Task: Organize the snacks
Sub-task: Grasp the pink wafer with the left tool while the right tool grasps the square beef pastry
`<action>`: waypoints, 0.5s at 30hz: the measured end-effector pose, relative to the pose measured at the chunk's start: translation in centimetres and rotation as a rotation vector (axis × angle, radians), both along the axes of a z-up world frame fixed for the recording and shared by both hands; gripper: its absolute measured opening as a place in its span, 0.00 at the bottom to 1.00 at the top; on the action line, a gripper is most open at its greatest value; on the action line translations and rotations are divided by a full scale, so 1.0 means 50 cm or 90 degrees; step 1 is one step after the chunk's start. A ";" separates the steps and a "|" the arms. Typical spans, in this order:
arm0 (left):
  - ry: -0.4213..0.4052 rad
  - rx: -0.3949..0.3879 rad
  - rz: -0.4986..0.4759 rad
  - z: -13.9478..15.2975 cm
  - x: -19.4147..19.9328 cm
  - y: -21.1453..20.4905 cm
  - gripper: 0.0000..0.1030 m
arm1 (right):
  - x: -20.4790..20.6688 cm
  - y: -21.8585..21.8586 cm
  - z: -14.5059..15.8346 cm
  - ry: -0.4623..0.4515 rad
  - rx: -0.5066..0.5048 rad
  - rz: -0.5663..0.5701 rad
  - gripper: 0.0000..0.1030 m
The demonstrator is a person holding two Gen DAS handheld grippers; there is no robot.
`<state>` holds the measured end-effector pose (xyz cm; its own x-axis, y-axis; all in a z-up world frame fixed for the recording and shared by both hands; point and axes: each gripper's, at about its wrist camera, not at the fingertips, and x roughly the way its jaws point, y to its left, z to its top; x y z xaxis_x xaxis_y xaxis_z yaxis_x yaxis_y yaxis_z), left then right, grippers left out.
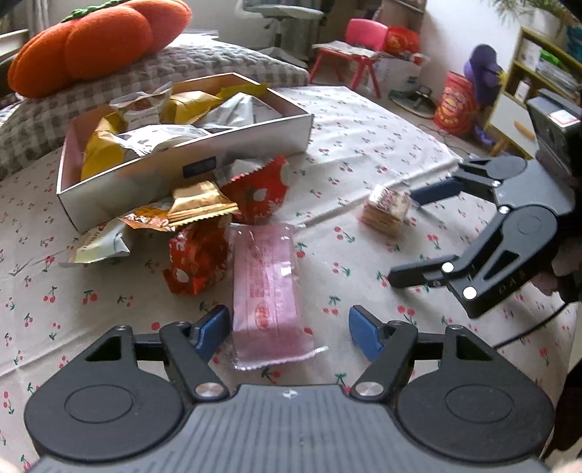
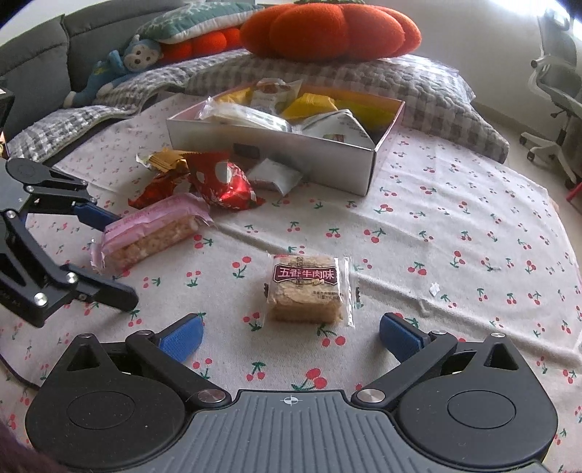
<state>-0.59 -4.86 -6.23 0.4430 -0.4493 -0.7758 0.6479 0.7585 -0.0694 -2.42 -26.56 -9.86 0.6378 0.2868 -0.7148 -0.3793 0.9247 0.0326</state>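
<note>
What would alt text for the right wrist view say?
An open right gripper hovers over a square clear-wrapped snack on a cherry-print cloth. Left, the left gripper straddles a pink-wrapped bar; behind, a snack-filled box.

My left wrist view looks steeply down from close above the cherry-print cloth (image 1: 363,120); my right wrist view does likewise from beside it. Both share the snack box (image 1: 189,174) (image 2: 309,163), orange pumpkin cushion (image 1: 98,40) (image 2: 327,29), and each other's gripper.
</note>
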 end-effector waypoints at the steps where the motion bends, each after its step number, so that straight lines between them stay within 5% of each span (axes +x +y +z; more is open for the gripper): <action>1: -0.002 0.001 0.006 0.000 0.003 -0.002 0.65 | 0.001 0.001 0.001 0.004 -0.001 0.001 1.00; 15: -0.006 -0.001 0.044 0.002 0.019 -0.014 0.51 | 0.020 0.008 0.010 -0.009 -0.043 -0.029 0.99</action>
<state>0.36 -5.55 -6.14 0.4806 -0.4183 -0.7707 0.5944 0.8016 -0.0644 -1.40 -26.18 -9.35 0.6588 0.2094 -0.7225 -0.3372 0.9408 -0.0348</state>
